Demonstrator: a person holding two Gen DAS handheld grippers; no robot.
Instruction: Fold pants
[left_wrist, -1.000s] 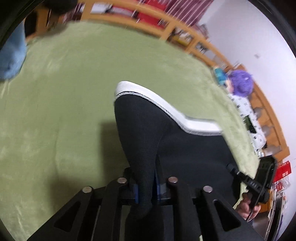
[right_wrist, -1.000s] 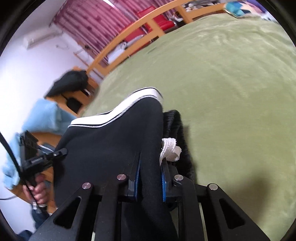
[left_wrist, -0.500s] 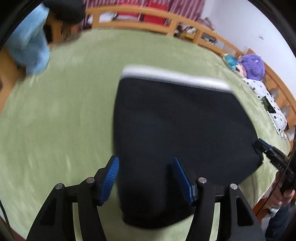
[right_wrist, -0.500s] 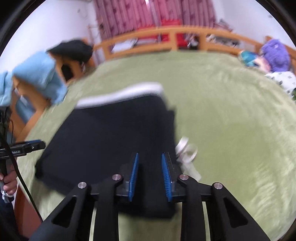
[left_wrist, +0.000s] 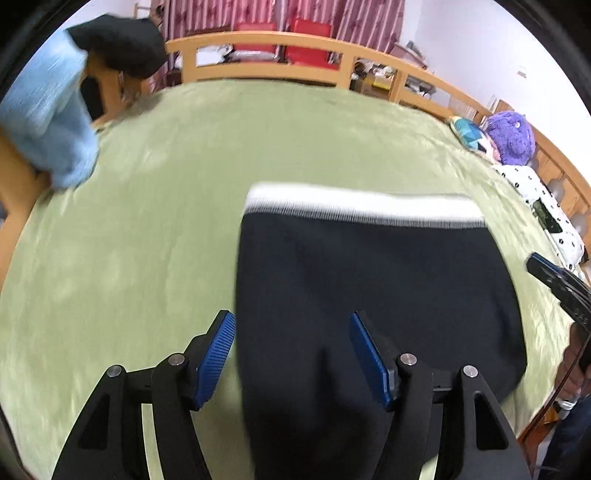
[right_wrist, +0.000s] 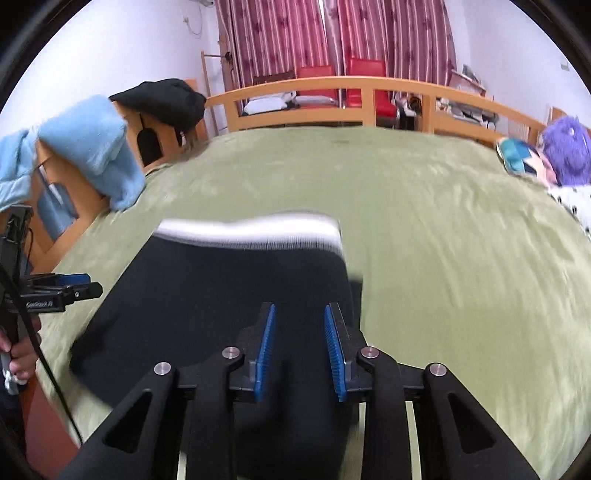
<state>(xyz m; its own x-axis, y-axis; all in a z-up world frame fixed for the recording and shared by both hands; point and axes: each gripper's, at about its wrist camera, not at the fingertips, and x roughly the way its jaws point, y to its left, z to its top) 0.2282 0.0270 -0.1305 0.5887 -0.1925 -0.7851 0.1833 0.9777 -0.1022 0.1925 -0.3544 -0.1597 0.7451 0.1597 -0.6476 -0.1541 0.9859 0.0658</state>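
The black pants (left_wrist: 369, 280) lie folded flat on the green blanket, their white waistband (left_wrist: 362, 206) at the far end. My left gripper (left_wrist: 290, 321) hovers above their near left corner. Its jaws are opening and the blue pads touch no cloth. In the right wrist view the same pants (right_wrist: 221, 288) spread out to the left, with the waistband (right_wrist: 251, 230) blurred. My right gripper (right_wrist: 300, 310) hangs over their near right edge with its jaws opening a little. The pads stand apart and grip nothing. Each view shows the other gripper at its edge: the right gripper (left_wrist: 554, 280) and the left gripper (right_wrist: 66, 290).
The green blanket (left_wrist: 147, 221) covers a bed with a wooden rail (left_wrist: 277, 40) along the far side. A light blue towel (left_wrist: 48, 122) and a black garment (left_wrist: 118, 44) hang over furniture at the left. A purple plush toy (left_wrist: 511, 136) and a spotted pillow (left_wrist: 546, 210) lie at the right.
Both grippers held folds of the raised pants a second ago. They have let go; the pants now lie flat, and both grippers have drawn back with the left jaws much wider.
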